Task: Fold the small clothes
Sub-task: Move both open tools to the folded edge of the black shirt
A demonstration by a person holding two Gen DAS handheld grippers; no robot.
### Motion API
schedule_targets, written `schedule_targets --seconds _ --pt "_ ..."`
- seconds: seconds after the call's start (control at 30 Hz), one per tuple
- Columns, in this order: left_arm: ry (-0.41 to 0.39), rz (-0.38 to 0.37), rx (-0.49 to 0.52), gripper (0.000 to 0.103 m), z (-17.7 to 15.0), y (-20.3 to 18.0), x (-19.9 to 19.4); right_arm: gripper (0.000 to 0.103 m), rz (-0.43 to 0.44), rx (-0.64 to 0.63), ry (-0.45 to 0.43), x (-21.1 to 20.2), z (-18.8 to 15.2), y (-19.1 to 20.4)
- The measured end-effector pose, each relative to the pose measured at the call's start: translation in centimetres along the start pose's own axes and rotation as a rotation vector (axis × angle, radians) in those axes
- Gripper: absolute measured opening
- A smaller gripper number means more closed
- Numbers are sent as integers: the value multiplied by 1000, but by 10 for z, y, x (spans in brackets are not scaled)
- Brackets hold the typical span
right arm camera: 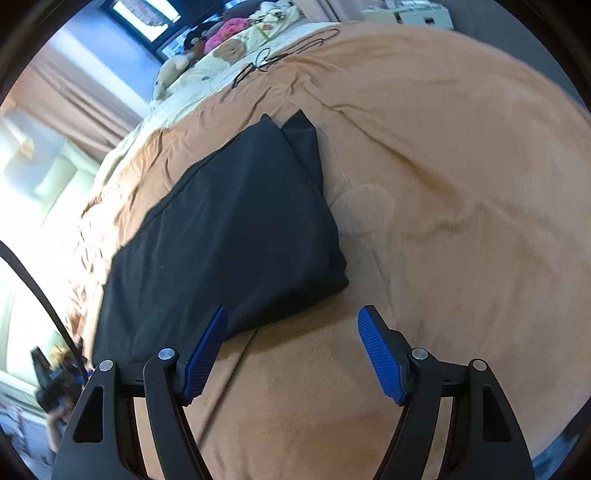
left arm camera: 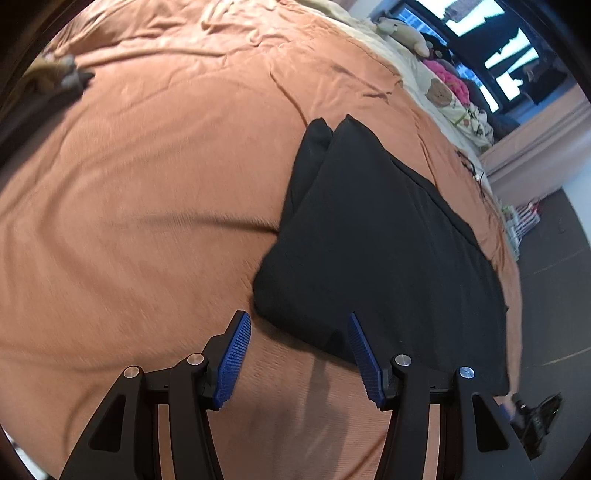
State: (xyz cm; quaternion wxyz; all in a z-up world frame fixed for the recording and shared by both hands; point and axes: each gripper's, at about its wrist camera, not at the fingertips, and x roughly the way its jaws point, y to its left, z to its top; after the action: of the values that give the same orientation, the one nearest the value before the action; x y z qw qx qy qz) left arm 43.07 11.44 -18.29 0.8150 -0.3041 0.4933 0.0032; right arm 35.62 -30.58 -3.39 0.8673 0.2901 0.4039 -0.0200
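Note:
A black garment [left arm camera: 373,236] lies folded flat on the orange bedspread [left arm camera: 155,192]; a second layer peeks out at its far end. My left gripper [left arm camera: 297,321] is open and empty, just above the garment's near left corner. In the right wrist view the same garment [right arm camera: 236,229] lies left of centre on the bedspread [right arm camera: 450,192]. My right gripper [right arm camera: 291,314] is open and empty, hovering at the garment's near right corner, its left finger over the cloth edge.
Pillows with a bear print and soft toys [left arm camera: 439,92] lie at the head of the bed, with a pink item [right arm camera: 231,27] and a black cord [right arm camera: 280,59]. A window [left arm camera: 491,44] and floor [left arm camera: 554,266] lie past the bed's right edge.

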Motion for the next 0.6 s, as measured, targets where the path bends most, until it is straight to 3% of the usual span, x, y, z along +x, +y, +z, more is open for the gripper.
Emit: schedule_targets --seconds 0.23,0.6 --pt "9 -43 -95 57 -5 0 12 72 114 132 -9 10 -8 -15" --pt "-13 -38 -166 57 9 0 31 49 151 257 40 51 2 -34"
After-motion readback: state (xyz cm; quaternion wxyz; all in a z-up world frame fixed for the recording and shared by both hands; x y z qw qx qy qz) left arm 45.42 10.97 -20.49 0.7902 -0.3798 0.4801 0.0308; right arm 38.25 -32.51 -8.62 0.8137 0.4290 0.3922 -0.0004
